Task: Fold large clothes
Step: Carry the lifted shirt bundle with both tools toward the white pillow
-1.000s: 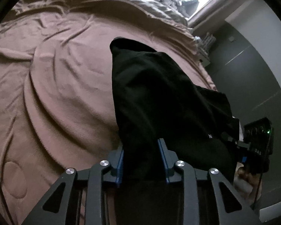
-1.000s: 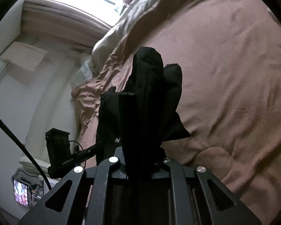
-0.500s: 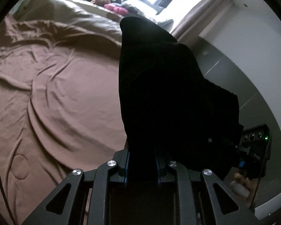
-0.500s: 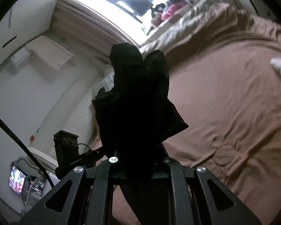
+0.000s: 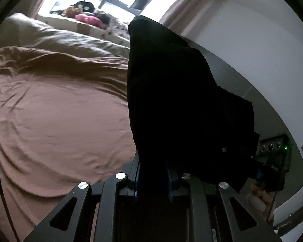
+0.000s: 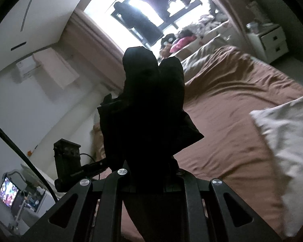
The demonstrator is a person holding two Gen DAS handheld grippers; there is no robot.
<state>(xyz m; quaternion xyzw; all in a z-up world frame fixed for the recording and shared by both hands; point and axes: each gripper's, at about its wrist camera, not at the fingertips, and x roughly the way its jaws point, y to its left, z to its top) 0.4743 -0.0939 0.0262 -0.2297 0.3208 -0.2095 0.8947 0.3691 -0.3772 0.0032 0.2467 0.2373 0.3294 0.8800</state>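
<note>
Left gripper (image 5: 153, 173): jaws pinching a bunched edge of the black garment (image 5: 171, 100); cloth filling the gap between the blue-lined fingers and rising up in front of the lens.

Right gripper (image 6: 151, 173): jaws pressing together on another part of the same garment (image 6: 149, 109); two rounded lobes of cloth standing above the grip, a flap sticking out to the right.

Garment: being held in the air by both grippers, hanging clear of the bed, apparently touching nothing else; gathered and doubled over, not spread flat.

Bed (image 5: 56, 121): lying below and ahead, covered by a rumpled brown blanket; beige duvet (image 5: 56, 38) bunching at the far end under the window.

White cloth (image 6: 288, 145): lying on the right side of the bed in the right wrist view, well apart from the garment; impossible to tell whether pillow or folded laundry.

Other gripper in view: left unit's black body showing at lower left of the right wrist view, right unit's at lower right of the left wrist view, near each other.

Progress: judging early to middle; garment lifted and gripped at two points, no neat fold visible.

Remaining: likely laying it out on the blanket, smoothing, folding over in halves, setting aside.
</note>
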